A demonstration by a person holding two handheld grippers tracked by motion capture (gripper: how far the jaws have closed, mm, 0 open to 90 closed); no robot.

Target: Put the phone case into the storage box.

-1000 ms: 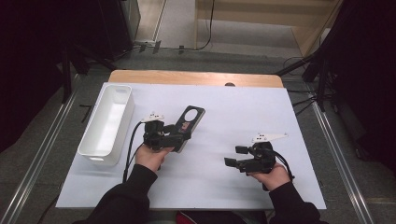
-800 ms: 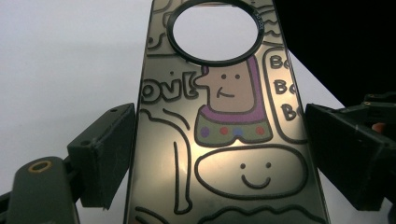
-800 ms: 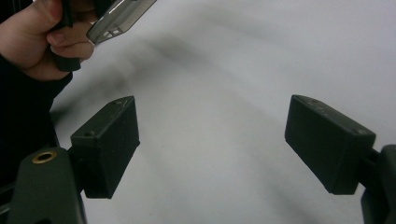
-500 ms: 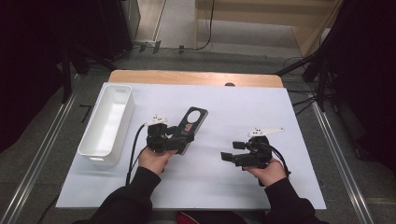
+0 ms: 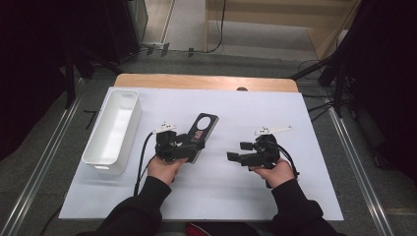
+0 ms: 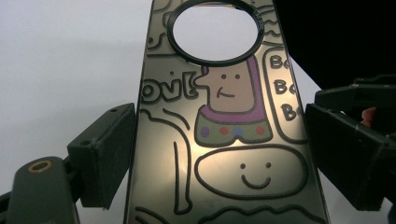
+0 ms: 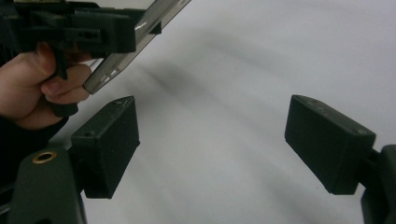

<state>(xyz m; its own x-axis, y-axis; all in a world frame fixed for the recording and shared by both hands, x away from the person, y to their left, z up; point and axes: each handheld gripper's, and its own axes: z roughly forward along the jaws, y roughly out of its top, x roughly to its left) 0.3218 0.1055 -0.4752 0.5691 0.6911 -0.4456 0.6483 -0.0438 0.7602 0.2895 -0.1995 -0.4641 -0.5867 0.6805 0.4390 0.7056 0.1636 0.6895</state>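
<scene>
A dark see-through phone case (image 5: 202, 127) with cartoon drawings and a round camera ring sticks out forward from my left gripper (image 5: 189, 146). In the left gripper view the two jaws press on the long edges of the case (image 6: 224, 116), so the left gripper (image 6: 224, 156) is shut on it. The right gripper view has the case (image 7: 140, 37) tilted above the table, held by the left hand (image 7: 42, 79). My right gripper (image 5: 237, 152) points left toward it, open, with bare white sheet between the jaws (image 7: 212, 144).
A long white bin (image 5: 123, 92) stands at the left edge of the white sheet (image 5: 221, 196). The sheet covers a wooden table (image 5: 206, 81). Dark stands and cables lie on the floor to both sides.
My right gripper has shifted left and a little forward, toward the left gripper. The left gripper with the case has moved slightly right.
</scene>
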